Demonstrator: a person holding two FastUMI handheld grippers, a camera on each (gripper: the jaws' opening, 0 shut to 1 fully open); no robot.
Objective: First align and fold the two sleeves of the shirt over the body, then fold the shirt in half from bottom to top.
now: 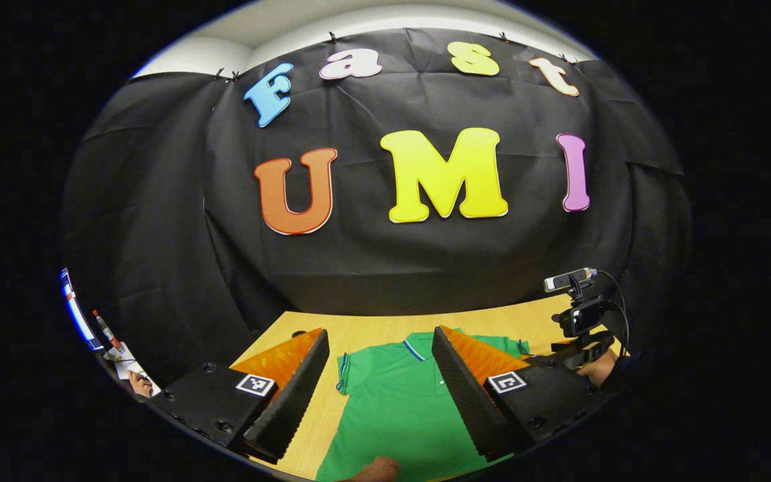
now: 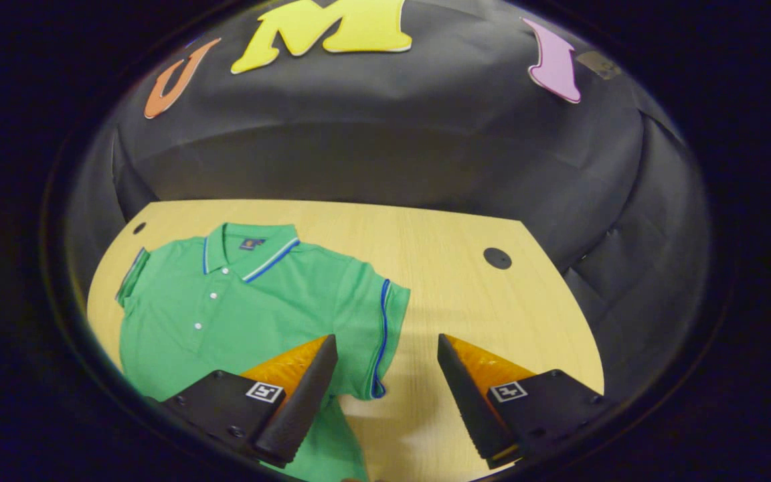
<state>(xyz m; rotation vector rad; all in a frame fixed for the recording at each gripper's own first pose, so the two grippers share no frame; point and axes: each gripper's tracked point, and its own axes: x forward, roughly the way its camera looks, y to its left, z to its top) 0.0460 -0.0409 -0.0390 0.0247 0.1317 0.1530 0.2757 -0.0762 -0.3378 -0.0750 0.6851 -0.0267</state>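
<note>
One green shirt (image 2: 251, 308) on the worktop (image 2: 466, 294), lying flat with two short sleeves, one collar and three white buttons down the placket. Two round dark holes in the worktop. Two claws up: the left claw (image 1: 380, 388) and the right claw (image 2: 387, 395), each with two fingers spread apart.

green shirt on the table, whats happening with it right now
A person holds a hand-held gripper in each hand above a green polo shirt lying flat, collar up, on the wooden table. Both sleeves are spread out, so no fold has been made. The right hand-held gripper hangs open beside the sleeve with the blue trim. The left hand-held gripper is open over the shirt's body.
</note>
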